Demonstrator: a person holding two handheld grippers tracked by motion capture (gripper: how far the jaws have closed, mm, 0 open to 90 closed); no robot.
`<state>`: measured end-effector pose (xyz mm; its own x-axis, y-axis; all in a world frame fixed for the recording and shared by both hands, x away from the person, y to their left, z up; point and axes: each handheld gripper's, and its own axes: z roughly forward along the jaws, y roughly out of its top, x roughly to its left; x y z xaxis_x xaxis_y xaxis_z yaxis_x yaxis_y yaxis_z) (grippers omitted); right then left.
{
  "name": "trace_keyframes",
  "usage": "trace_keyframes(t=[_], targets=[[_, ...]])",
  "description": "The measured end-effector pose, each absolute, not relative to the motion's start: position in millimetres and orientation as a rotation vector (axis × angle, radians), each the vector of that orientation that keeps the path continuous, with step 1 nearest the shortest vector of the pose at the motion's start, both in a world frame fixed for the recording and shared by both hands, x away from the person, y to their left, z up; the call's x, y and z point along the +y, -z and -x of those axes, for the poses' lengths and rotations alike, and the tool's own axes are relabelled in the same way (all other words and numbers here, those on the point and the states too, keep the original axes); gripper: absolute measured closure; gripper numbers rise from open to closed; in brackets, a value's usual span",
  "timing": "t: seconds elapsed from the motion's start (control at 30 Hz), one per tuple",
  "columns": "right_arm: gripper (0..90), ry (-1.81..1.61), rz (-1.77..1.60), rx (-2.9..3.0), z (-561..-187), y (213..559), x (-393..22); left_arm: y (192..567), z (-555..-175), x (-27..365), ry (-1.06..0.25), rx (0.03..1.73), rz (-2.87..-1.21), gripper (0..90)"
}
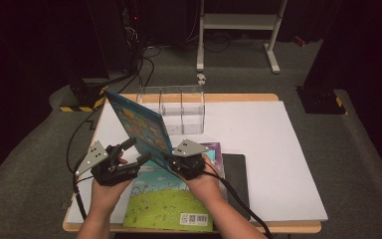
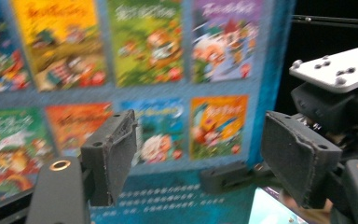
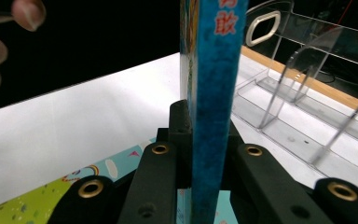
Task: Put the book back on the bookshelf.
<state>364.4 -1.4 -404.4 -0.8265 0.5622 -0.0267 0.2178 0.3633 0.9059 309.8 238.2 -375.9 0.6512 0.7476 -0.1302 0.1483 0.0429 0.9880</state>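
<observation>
High view: we see the right hand-held gripper (image 1: pixel 179 160) pinching the blue book (image 1: pixel 139 124) upright, just before the clear organizer (image 1: pixel 171 109). Left gripper view: left hand-held gripper (image 2: pixel 198 158) spread, book behind. Right gripper view: book's spine clamped.

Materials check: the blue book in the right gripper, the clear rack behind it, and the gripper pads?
Blue book: looks like printed paper or card with a slightly glossy cover; thin, and holds flat while gripped at one edge. Clear rack: transparent rigid plastic, probably acrylic; see-through dividers with bright edges. Pads: matte black, finely textured, probably rubber or foam; can't tell which.
</observation>
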Motion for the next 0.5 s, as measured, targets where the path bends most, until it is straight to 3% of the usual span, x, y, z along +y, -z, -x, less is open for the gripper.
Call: trace_keyframes(t=[0.13,0.5], targets=[[82.2,-1.435,-0.687,2.298,-364,405,9,373,-305,235,-0.638,0.809,-1.491,26.5],[80.9,-1.428,-0.644,2.302,-360,410,29,373,-306,232,-0.567,0.797,-1.466,21.9]])
